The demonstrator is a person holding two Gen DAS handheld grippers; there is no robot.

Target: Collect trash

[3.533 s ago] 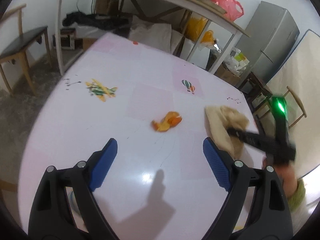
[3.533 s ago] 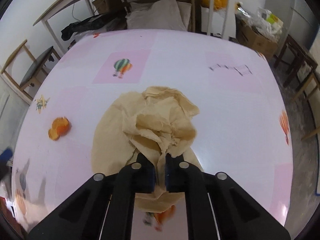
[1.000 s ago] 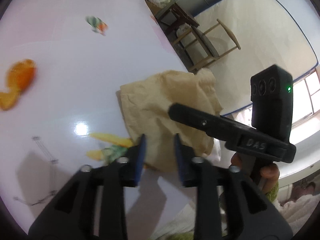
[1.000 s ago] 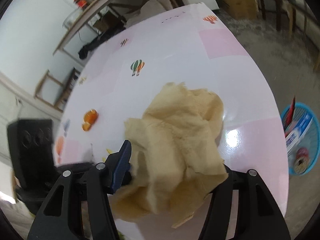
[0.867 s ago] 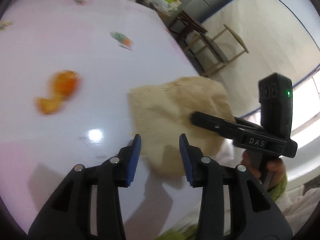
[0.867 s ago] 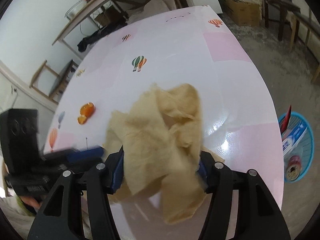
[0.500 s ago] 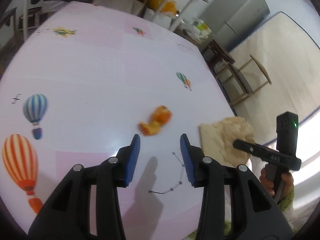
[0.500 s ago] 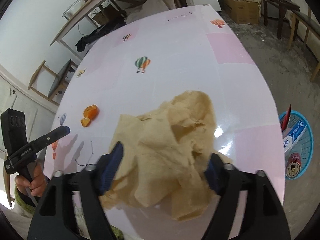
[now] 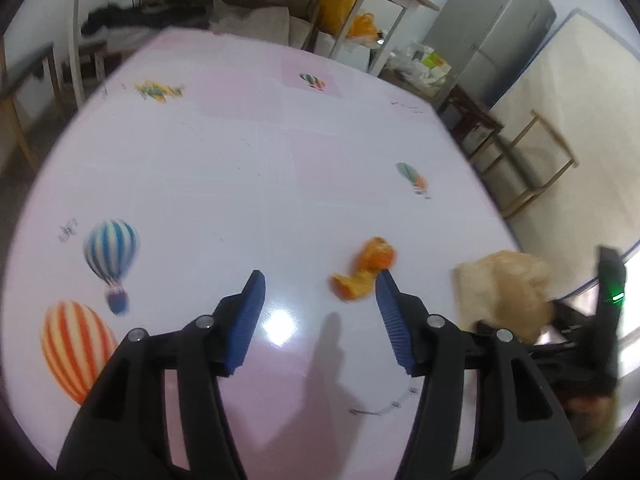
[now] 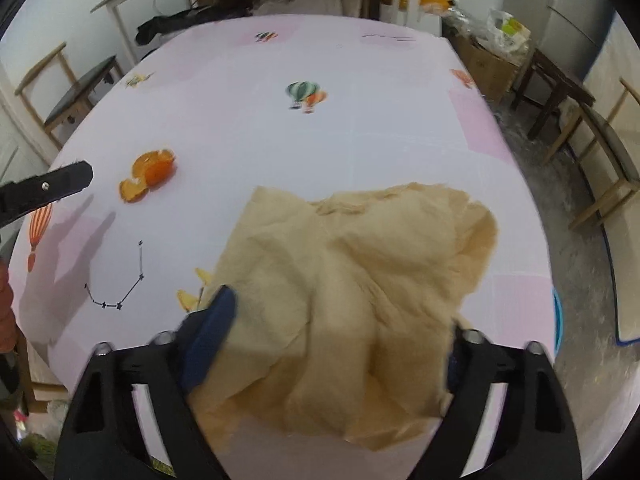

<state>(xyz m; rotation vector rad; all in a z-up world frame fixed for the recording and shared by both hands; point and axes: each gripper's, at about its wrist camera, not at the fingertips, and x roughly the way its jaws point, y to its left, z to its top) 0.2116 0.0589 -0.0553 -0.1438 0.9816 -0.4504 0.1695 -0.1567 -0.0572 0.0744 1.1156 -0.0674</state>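
Orange peel (image 9: pixel 366 270) lies on the pink-and-white tabletop (image 9: pixel 248 184), just ahead of the left tongs (image 9: pixel 320 286) and nearer their right blue pad than the left. These tongs have just been opening; their jaws stand apart over bare tabletop with nothing between them, and the peel is not touched. In the right wrist view the same peel (image 10: pixel 149 175) sits well to the left of a crumpled tan paper (image 10: pixel 352 300), with one black finger of the left tongs (image 10: pixel 48 186) reaching in from the left edge beside it.

The right tongs (image 10: pixel 336 336) straddle the near part of the paper. Their jaws have just been closing, yet they stand wide: the left blue pad (image 10: pixel 210 334) is at the paper's left edge, while the right pad is mostly hidden behind the paper's folds, so whether the pads press on it cannot be told. The paper rests bunched on the tabletop near its right-hand edge. From the left wrist view it shows as a blurred tan heap (image 9: pixel 506 292) at the far right, with the right tongs' black body and a green light (image 9: pixel 618 298) beside it.

Printed balloons (image 9: pixel 112 256) decorate the tabletop. A blue basket (image 10: pixel 558 314) peeks out on the floor past the tabletop's right edge.
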